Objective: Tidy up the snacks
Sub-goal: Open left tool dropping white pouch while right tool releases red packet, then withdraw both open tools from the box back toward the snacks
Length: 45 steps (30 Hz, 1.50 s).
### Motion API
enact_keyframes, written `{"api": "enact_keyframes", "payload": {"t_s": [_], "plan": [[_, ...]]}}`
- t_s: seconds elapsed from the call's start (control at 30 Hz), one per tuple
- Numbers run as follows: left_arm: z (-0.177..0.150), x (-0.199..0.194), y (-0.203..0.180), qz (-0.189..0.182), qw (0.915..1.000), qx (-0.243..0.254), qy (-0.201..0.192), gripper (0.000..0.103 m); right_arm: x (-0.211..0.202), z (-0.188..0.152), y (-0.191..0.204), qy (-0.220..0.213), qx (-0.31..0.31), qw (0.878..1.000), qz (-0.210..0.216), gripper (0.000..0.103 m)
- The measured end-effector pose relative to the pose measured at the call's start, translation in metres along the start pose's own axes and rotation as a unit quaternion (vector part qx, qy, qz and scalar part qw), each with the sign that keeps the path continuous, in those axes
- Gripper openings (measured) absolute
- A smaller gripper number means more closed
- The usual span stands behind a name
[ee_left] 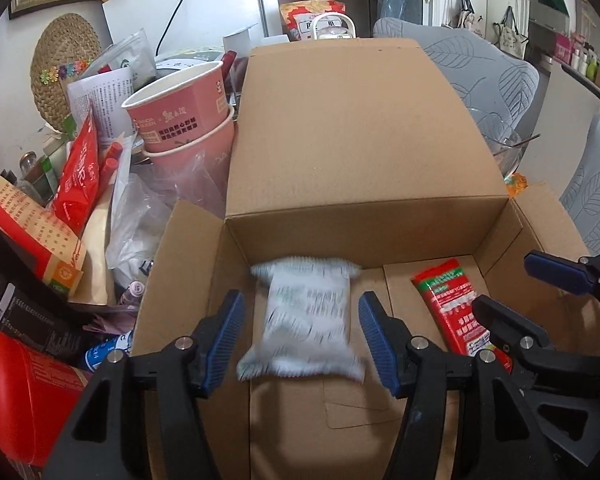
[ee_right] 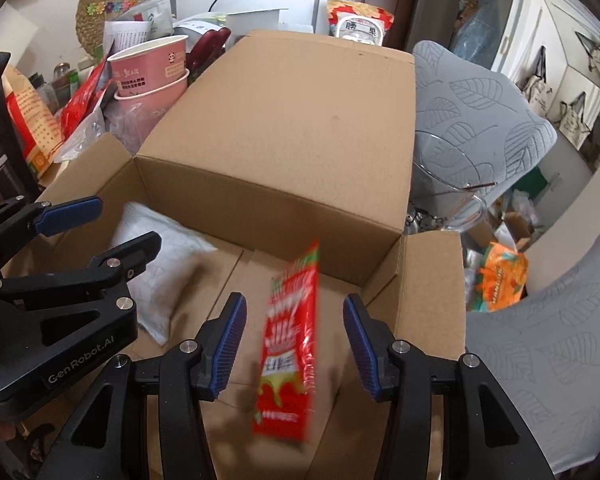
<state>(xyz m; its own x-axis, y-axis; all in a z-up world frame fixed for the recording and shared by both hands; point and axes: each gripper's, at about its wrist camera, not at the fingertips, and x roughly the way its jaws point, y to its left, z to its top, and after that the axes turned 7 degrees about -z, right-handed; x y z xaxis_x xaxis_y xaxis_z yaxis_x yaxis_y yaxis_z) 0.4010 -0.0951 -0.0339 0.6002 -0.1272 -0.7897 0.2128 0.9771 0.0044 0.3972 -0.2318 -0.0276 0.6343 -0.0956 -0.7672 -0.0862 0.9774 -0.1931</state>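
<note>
An open cardboard box (ee_left: 364, 232) fills both views, its back flap standing upright. A white snack packet (ee_left: 306, 320), blurred, is in the box between the blue pads of my left gripper (ee_left: 300, 300). A gap shows on each side of it, so that gripper is open. A red snack packet (ee_right: 290, 344), also blurred, stands on end between the pads of my right gripper (ee_right: 294, 300), clear of both; this gripper is open too. The right wrist view shows the white packet (ee_right: 168, 264) against the box's left wall under the left gripper (ee_right: 120, 222). The red packet (ee_left: 448, 296) also shows in the left wrist view.
Left of the box is a crowded pile: stacked pink paper cups (ee_left: 184, 108), red pouches (ee_left: 78, 176), papers and plastic bags. Right of it stand a glass bowl (ee_right: 444, 188), an orange snack bag (ee_right: 500, 280) and grey leaf-patterned chair cushions (ee_right: 480, 112).
</note>
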Motion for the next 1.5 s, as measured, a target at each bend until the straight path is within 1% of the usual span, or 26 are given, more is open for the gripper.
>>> {"api": "enact_keyframes", "payload": {"t_s": [0.07, 0.1, 0.37, 0.57, 0.77, 0.97, 1.13, 1.27, 1.4, 1.43, 1.5], "plan": [[0.001, -0.004, -0.001, 0.008, 1.0, 0.001, -0.004, 0.071, -0.002, 0.0, -0.002, -0.001, 0.003, 1.0, 0.0, 0.056], [0.001, -0.008, -0.001, 0.011, 0.9999, 0.0, -0.008, 0.072, -0.003, 0.0, -0.002, -0.002, 0.003, 1.0, -0.001, 0.056], [0.005, -0.04, 0.005, 0.012, 0.9993, -0.011, -0.034, 0.072, -0.033, 0.002, -0.003, -0.034, 0.01, 0.999, 0.001, 0.056], [0.008, -0.074, 0.008, 0.013, 0.9978, -0.014, -0.064, 0.072, -0.063, 0.005, -0.004, -0.061, 0.015, 0.998, -0.006, 0.056], [0.008, -0.116, 0.009, 0.014, 0.9948, -0.016, -0.099, 0.072, -0.099, 0.007, -0.004, -0.093, 0.02, 0.995, -0.01, 0.056], [0.005, -0.164, 0.007, 0.014, 0.9899, -0.013, -0.141, 0.072, -0.143, 0.004, -0.004, -0.131, 0.023, 0.991, -0.011, 0.056], [-0.004, -0.199, 0.006, 0.009, 0.9863, -0.01, -0.165, 0.072, -0.176, -0.006, -0.005, -0.159, 0.025, 0.987, -0.011, 0.056], [-0.015, -0.22, 0.002, 0.006, 0.9847, -0.007, -0.174, 0.072, -0.2, -0.016, -0.004, -0.177, 0.024, 0.984, -0.011, 0.056], [-0.031, -0.241, -0.002, -0.003, 0.9832, -0.002, -0.183, 0.072, -0.225, -0.03, -0.004, -0.196, 0.025, 0.98, -0.01, 0.064], [-0.035, -0.246, -0.003, -0.004, 0.9829, 0.0, -0.184, 0.072, -0.229, -0.033, -0.004, -0.199, 0.025, 0.98, -0.011, 0.064], [-0.044, -0.255, -0.005, -0.005, 0.982, 0.002, -0.189, 0.077, -0.239, -0.04, -0.004, -0.203, 0.026, 0.979, -0.011, 0.064]]}}
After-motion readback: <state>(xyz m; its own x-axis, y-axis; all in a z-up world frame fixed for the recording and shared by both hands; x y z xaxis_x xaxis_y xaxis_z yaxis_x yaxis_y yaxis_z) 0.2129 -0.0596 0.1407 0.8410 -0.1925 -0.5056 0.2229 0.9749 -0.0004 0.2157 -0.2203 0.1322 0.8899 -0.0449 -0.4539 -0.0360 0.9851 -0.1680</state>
